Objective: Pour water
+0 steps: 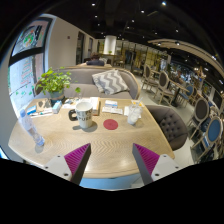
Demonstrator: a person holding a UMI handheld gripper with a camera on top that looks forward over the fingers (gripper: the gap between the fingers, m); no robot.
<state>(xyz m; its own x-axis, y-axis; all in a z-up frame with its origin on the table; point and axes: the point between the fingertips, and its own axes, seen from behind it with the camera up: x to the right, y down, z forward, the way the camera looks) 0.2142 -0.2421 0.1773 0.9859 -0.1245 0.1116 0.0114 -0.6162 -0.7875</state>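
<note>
A white mug with a dark inside stands on the round wooden table, well beyond my fingers. To its right a red coaster lies flat, and a white cup stands further right. My gripper hovers above the table's near edge and is open. Its magenta pads stand wide apart with only bare tabletop between them. No water vessel other than these cups can be made out.
A potted green plant stands at the table's far left, with papers near it and a booklet at the far side. A grey sofa with a striped cushion lies behind. A grey chair sits to the right.
</note>
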